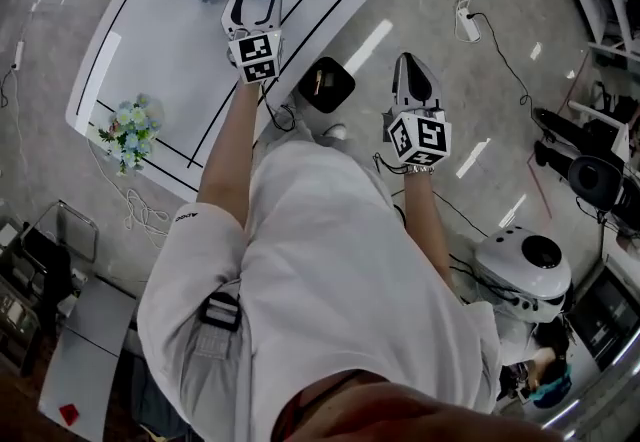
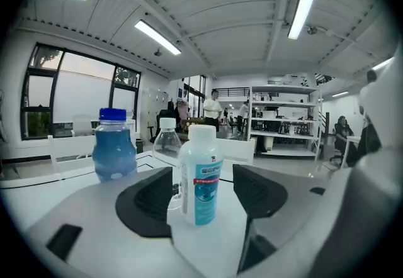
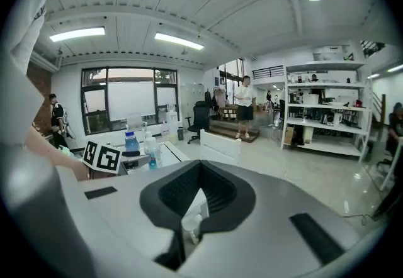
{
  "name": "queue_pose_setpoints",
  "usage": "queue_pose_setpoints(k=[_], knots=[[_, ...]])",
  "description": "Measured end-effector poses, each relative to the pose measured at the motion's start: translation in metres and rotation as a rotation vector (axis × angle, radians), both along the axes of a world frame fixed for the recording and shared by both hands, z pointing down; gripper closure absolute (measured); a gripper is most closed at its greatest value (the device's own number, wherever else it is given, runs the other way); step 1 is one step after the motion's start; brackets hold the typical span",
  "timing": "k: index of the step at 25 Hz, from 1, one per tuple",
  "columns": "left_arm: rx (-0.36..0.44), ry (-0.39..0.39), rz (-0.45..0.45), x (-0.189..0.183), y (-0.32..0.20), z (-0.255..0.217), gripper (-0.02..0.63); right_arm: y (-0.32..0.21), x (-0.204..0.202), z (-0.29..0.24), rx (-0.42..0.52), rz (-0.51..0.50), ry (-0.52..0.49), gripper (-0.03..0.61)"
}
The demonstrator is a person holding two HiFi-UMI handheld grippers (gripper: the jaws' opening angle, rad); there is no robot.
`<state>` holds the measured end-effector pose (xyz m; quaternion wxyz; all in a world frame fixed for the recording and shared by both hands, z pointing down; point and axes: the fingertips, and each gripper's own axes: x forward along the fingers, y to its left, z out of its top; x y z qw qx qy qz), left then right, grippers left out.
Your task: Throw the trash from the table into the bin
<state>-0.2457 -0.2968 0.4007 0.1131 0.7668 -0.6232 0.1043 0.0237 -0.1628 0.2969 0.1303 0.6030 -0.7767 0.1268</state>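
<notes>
Left gripper (image 1: 254,2) wide, white bottle (image 2: 201,176) btwn jaws clear only in its view; rt gripper (image 1: 410,70) closed.

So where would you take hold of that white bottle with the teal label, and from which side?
Grip the white bottle around its straight labelled body, below the cap. It stands upright, so come in level from the near side, as the left gripper does, open jaws either side. The blue bottle and clear bottle stand farther back, out of the way.
</notes>
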Motion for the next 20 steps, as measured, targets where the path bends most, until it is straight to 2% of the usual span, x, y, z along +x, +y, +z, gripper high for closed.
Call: queue_pose_setpoints(k=[8,16,20], knots=[[-0.005,-0.052,0.092,0.013,-0.027,0.021,0.324,0.002,0.015,0.013,-0.037,0.101,0.038,0.569],[-0.021,-0.062,0.041,0.007,-0.038,0.033,0.325,0.013,0.009,0.024,-0.057,0.112,0.057,0.569],[-0.018,-0.037,0.079,0.017,-0.032,0.027,0.330,0.019,0.019,0.025,-0.055,0.141,0.046,0.569]])
